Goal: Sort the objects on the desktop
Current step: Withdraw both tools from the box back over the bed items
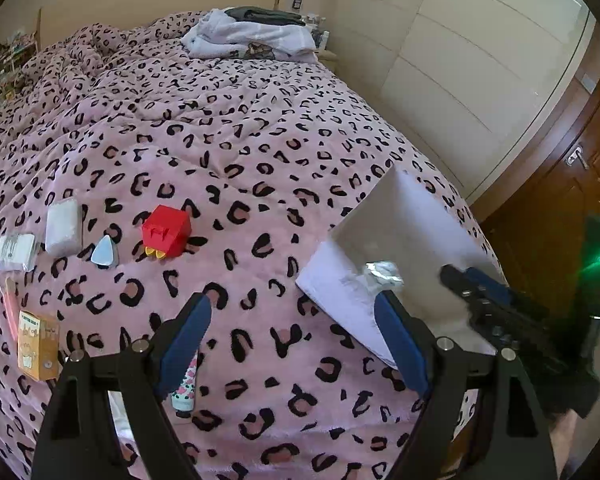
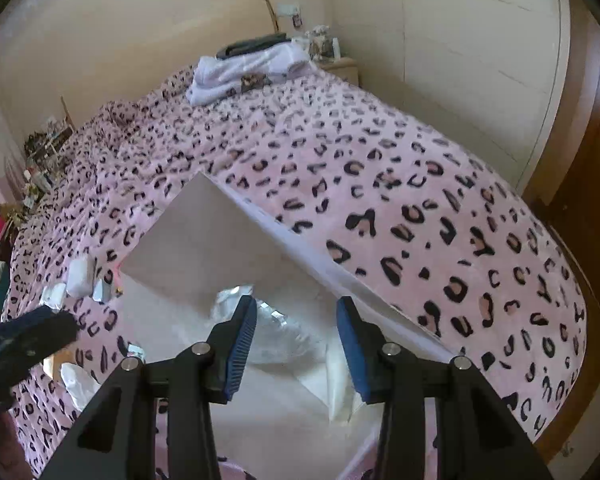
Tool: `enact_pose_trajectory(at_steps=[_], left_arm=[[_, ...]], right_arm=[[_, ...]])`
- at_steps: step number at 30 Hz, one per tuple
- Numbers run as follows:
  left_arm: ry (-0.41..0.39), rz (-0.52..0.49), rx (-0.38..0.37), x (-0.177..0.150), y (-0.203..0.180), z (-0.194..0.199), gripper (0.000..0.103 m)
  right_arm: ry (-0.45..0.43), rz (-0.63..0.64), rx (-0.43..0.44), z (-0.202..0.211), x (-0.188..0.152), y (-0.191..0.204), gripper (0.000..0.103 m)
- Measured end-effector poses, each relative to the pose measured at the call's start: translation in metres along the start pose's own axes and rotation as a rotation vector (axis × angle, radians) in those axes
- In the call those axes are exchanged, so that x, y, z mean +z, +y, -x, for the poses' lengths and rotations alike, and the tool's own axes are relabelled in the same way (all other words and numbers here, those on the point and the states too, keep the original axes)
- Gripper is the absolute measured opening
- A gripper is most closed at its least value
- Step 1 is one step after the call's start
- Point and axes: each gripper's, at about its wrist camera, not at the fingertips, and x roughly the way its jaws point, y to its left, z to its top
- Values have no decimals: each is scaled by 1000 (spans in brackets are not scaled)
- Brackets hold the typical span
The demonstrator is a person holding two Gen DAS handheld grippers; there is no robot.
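Observation:
A white open box (image 1: pixel 400 216) lies on the pink leopard blanket, with a shiny plastic packet (image 1: pixel 382 274) inside; the box (image 2: pixel 204 248) and packet (image 2: pixel 276 328) also show in the right wrist view. My right gripper (image 2: pixel 296 322) is open just above the packet inside the box. My left gripper (image 1: pixel 296 312) is open and empty over the blanket, left of the box. On the left lie a red toy block (image 1: pixel 166 231), a white packet (image 1: pixel 63 227), a small silver triangle (image 1: pixel 105 252), a clear sachet (image 1: pixel 15 252), a yellow carton (image 1: pixel 37 345) and a patterned tube (image 1: pixel 186 388).
Folded white and dark clothes (image 1: pixel 252 34) lie at the bed's far end. A white wardrobe (image 1: pixel 480 60) and a wooden door (image 1: pixel 560 208) stand to the right. Cluttered shelves (image 1: pixel 4 68) are on the far left.

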Motion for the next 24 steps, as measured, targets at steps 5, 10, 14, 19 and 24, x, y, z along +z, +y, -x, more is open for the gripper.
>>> enact_pose_trajectory(at_steps=[5, 10, 14, 19, 24], left_arm=[[-11, 10, 9, -3, 8, 7, 85], [-35, 35, 34, -8, 27, 26, 85], [-61, 61, 64, -18, 50, 47, 85], [-78, 94, 151, -48, 90, 74, 85], [-64, 166, 209, -92, 141, 95, 85]], right_arm=[[-40, 8, 14, 23, 3, 7, 42], [-72, 36, 35, 45, -1, 25, 42], [-75, 72, 48, 61, -15, 43, 42], [-50, 98, 66, 67, -39, 63, 42], [17, 123, 67, 52, -67, 81, 42]])
